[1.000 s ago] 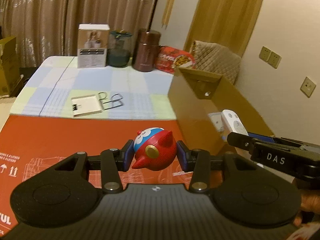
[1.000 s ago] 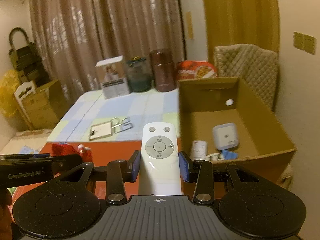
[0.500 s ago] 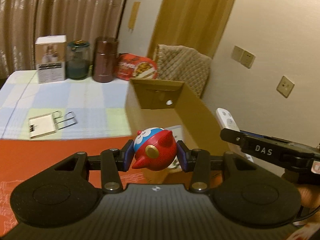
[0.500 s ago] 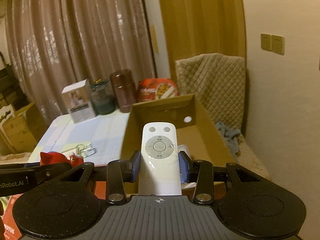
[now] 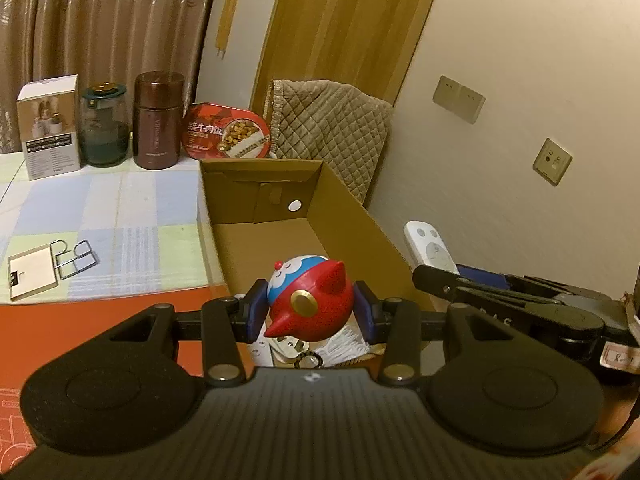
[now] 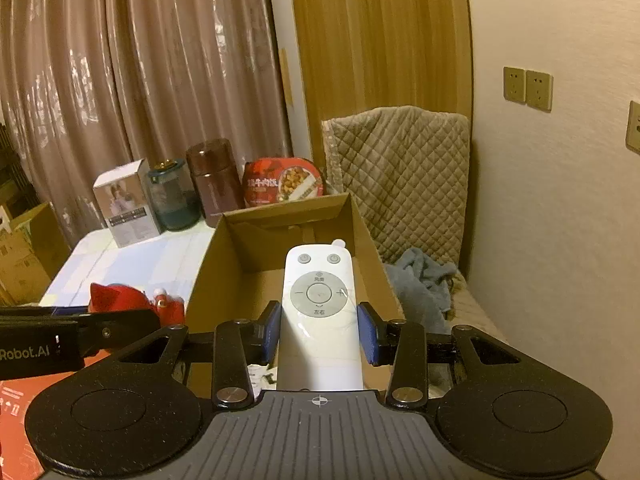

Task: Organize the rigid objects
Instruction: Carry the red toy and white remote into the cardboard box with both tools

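Note:
My left gripper (image 5: 311, 309) is shut on a round red and blue cartoon toy (image 5: 310, 302), held above the near end of an open cardboard box (image 5: 348, 208). White items and a key ring lie in the box below the toy. My right gripper (image 6: 319, 330) is shut on a white remote control (image 6: 319, 312) that points toward the same box (image 6: 360, 224). In the left wrist view the remote (image 5: 430, 246) shows past the box's right wall. In the right wrist view the toy (image 6: 120, 298) shows at the left.
A checked cloth (image 5: 120, 208) covers the table, with a small card and wire clips (image 5: 36, 270) on it. A white carton (image 5: 50, 126), a glass jar (image 5: 104, 126), a brown canister (image 5: 158, 120) and a red food tub (image 5: 226, 132) stand at the back. A quilted chair (image 6: 404, 168) stands behind the box.
Both grippers have swung to the right, carrying the toy and the remote from over the red mat to over the cardboard box. The grips have not changed.

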Action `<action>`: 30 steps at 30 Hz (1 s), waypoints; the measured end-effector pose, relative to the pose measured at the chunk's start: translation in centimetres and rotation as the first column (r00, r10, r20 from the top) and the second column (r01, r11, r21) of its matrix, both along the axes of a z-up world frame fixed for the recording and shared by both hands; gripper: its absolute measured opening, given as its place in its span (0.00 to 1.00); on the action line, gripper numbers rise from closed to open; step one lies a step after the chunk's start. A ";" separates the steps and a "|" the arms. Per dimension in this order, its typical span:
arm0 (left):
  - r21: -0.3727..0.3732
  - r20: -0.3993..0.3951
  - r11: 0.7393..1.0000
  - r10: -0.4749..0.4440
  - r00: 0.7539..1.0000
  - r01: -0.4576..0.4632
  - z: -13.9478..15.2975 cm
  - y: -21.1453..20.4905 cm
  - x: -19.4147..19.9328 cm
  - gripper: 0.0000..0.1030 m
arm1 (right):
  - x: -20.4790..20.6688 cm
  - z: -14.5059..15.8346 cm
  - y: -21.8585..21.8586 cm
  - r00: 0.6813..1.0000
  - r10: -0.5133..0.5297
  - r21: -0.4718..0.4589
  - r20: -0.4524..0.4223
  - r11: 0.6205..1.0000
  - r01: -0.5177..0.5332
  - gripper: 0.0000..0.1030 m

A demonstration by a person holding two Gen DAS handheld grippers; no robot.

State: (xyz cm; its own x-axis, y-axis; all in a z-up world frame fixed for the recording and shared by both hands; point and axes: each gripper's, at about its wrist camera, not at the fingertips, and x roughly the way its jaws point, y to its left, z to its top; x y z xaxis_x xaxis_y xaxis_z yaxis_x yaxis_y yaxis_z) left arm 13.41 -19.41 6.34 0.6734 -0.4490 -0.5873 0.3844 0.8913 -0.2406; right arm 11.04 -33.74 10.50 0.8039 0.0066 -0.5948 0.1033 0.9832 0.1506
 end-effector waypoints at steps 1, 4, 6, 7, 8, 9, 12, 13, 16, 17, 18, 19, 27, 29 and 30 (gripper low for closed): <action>0.002 -0.002 1.000 -0.002 1.000 0.002 -0.1 -0.2 0.3 0.38 | 0.2 -0.1 -0.1 1.000 0.003 -0.004 -0.003 1.000 -0.003 0.36; 0.015 -0.007 1.000 -0.015 1.000 0.015 -0.3 -1.0 1.1 0.38 | 1.3 -0.5 -0.6 0.999 0.021 0.004 -0.028 1.000 -0.020 0.36; 0.026 -0.011 0.999 -0.022 1.000 0.022 -0.5 -1.5 2.0 0.38 | 2.2 -0.8 -1.0 0.999 0.031 0.018 -0.044 0.999 -0.030 0.36; 0.029 -0.014 0.999 -0.021 1.000 0.021 -0.7 -1.7 2.6 0.38 | 2.7 -1.0 -1.3 0.998 0.035 0.020 -0.052 0.999 -0.034 0.36; 0.031 -0.016 0.999 -0.020 1.000 0.021 -0.7 -1.8 3.1 0.38 | 3.2 -1.2 -1.5 0.997 0.038 0.019 -0.060 0.999 -0.037 0.36; 0.035 -0.017 0.999 -0.019 1.000 0.019 -0.8 -1.9 3.6 0.38 | 3.8 -1.4 -1.7 0.997 0.040 0.019 -0.066 0.999 -0.039 0.36; 0.047 -0.020 0.999 -0.015 1.000 0.016 -1.0 -2.2 5.6 0.38 | 5.7 -1.9 -2.2 0.996 0.048 0.014 -0.081 0.999 -0.047 0.36; 0.051 -0.019 0.999 -0.013 1.000 0.014 -1.1 -2.3 6.3 0.38 | 6.4 -2.0 -2.4 0.995 0.052 0.011 -0.086 0.999 -0.051 0.36; 0.058 -0.016 0.998 -0.004 1.000 0.005 -1.6 -2.7 8.7 0.38 | 8.5 -2.6 -3.0 0.993 0.065 0.014 -0.100 0.998 -0.064 0.36; 0.060 -0.017 0.998 -0.002 1.000 0.003 -1.7 -2.9 9.4 0.38 | 9.3 -2.7 -3.1 0.992 0.070 0.017 -0.104 0.997 -0.069 0.36; 0.064 -0.019 0.998 0.000 1.000 0.001 -1.9 -3.0 10.1 0.38 | 10.0 -2.9 -3.3 0.991 0.075 0.020 -0.108 0.997 -0.073 0.36; 0.068 -0.021 0.998 0.004 1.000 -0.002 -2.0 -3.1 10.9 0.38 | 10.8 -3.1 -3.4 0.991 0.079 0.020 -0.111 0.997 -0.078 0.36; 0.098 -0.051 0.995 0.020 0.999 -0.015 -3.7 -3.6 15.9 0.38 | 16.2 -4.8 -4.1 0.981 0.117 0.010 -0.153 0.993 -0.117 0.36; 0.111 -0.061 0.994 0.022 0.998 -0.015 -4.3 -3.7 16.9 0.38 | 17.3 -5.2 -4.2 0.979 0.120 0.009 -0.164 0.993 -0.120 0.36; 0.117 -0.064 0.993 0.023 0.998 -0.016 -4.5 -3.7 17.4 0.38 | 17.8 -5.4 -4.2 0.979 0.120 0.007 -0.167 0.993 -0.120 0.36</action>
